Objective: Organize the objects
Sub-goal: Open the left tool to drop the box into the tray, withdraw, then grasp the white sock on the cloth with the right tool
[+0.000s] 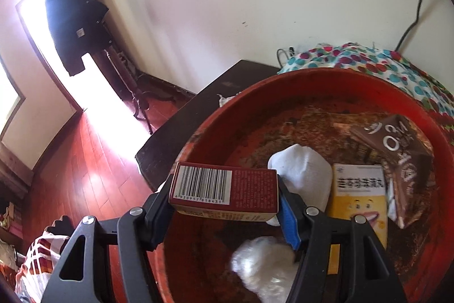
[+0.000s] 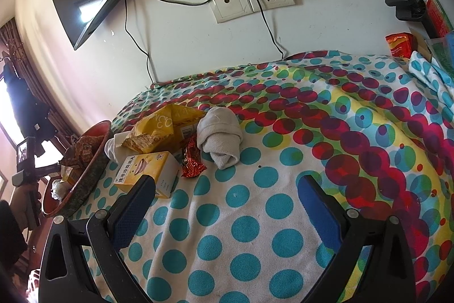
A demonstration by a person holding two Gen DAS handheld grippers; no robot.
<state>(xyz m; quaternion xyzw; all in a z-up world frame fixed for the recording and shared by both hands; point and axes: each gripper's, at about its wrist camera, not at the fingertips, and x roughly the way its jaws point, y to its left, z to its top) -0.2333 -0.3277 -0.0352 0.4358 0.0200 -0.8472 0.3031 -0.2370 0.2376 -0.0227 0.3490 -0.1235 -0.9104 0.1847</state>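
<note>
The left gripper [image 1: 224, 199] has its jaws clenched on a red box [image 1: 224, 189] over the red basin [image 1: 369, 84], while the right gripper [image 2: 227, 206] hangs with jaws released above the dotted cloth [image 2: 283, 161].

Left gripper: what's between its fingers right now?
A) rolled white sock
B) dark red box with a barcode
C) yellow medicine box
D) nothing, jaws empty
B: in the left wrist view the left gripper is clamped on the dark red barcode box, held over the red basin; the white sock and yellow medicine box lie inside the basin, untouched.
</note>
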